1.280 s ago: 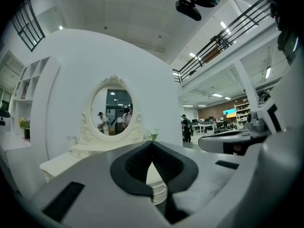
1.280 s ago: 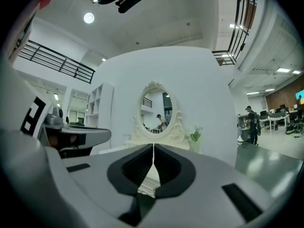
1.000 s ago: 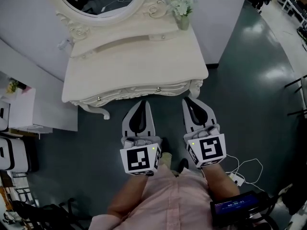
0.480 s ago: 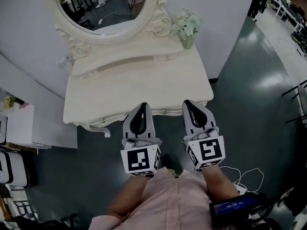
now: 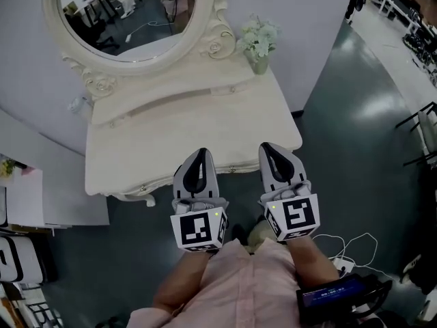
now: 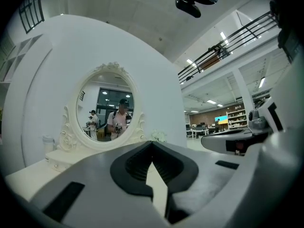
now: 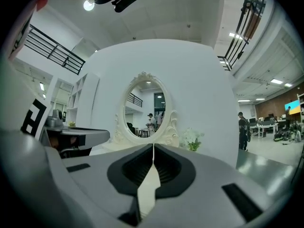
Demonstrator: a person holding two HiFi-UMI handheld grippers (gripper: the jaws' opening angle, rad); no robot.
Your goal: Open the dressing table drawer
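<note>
Drawer sits shut in the front skirt of the dressing table, just under the top's edge. It shows between our two grippers and has a small round knob.

Nearest us, the left gripper and right gripper are side by side and level, tips over the table's front edge. Both claws are pinched together, nothing in them. We read this as an approach pose: jaws kept narrow while lining up, and they would need to part before taking the knob. The shells are grey plastic with black ribbed pads.

The table is cream-painted with a smooth matt top and a curved front. Further back is a low raised shelf, then a vase of white flowers at the right. Last is an oval mirror in a carved scrolled frame against the white wall. The floor is dark and glossy.
</note>
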